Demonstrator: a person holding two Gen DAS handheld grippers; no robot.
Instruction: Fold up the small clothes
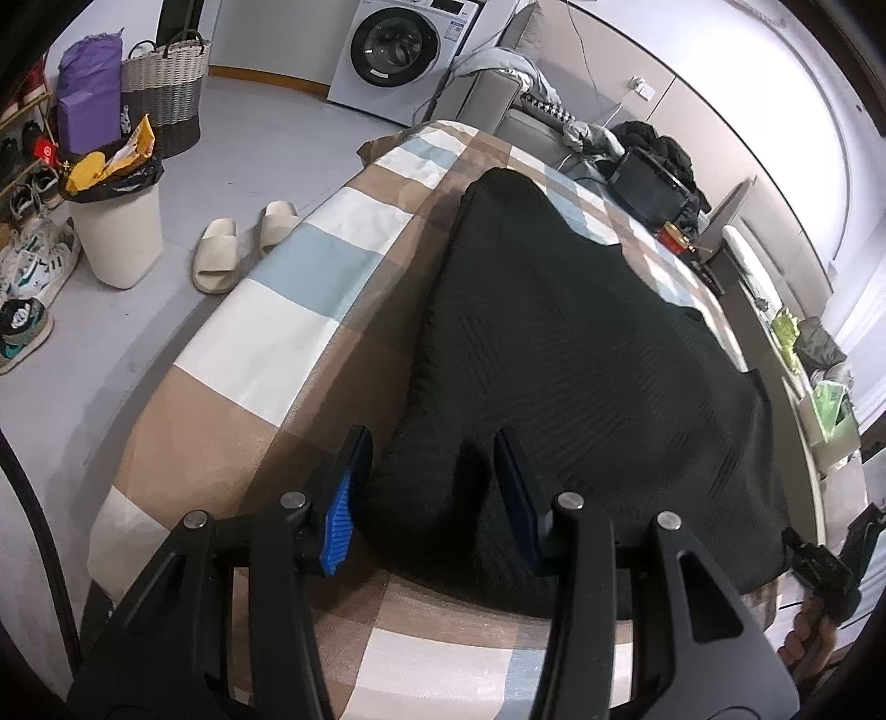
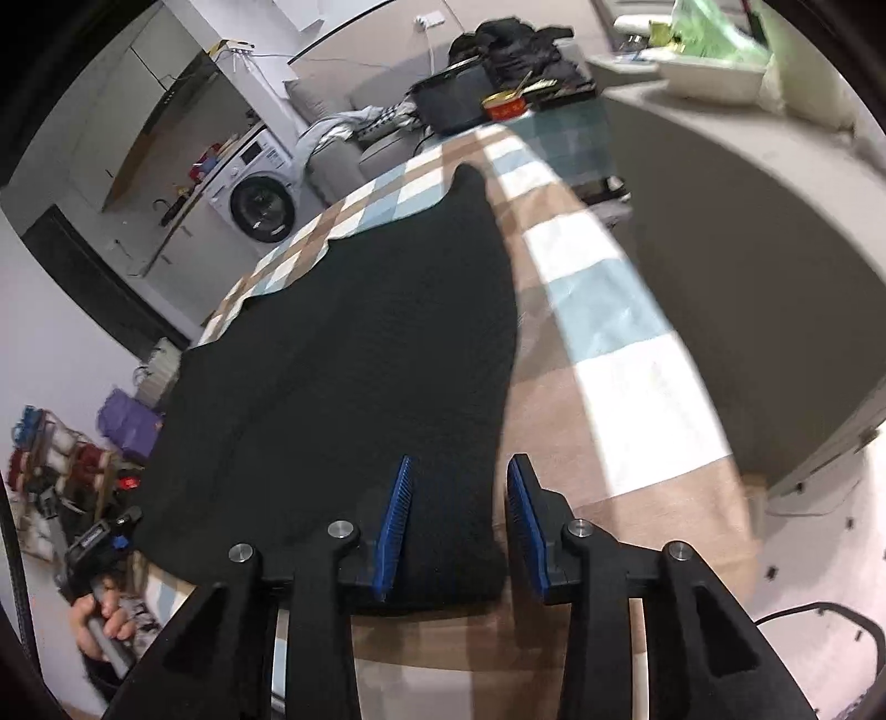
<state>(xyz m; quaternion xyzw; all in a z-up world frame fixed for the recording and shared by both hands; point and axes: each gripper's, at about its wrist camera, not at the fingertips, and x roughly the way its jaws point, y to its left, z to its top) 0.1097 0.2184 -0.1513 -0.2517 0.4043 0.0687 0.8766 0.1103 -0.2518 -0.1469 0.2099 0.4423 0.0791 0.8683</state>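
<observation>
A black knitted garment (image 1: 581,354) lies spread on the table's checked cloth (image 1: 266,343). My left gripper (image 1: 431,443) sits at the garment's near left corner, its blue pads shut on a raised bunch of the black knit. In the right wrist view the garment (image 2: 343,354) lies flat, and its near right corner rests between the pads of my right gripper (image 2: 460,462). That gripper is open, with a gap between the cloth edge and the right-hand pad (image 2: 526,520). Each view shows the other gripper held by a hand (image 2: 99,615) at the table's near edge.
A washing machine (image 1: 398,50) stands at the far wall. Left of the table are a white bin (image 1: 119,232), slippers (image 1: 243,243), a woven basket (image 1: 166,83) and shoes. A sofa with clothes, a black case (image 2: 454,99) and a red tin (image 2: 504,105) lie beyond the table's far end.
</observation>
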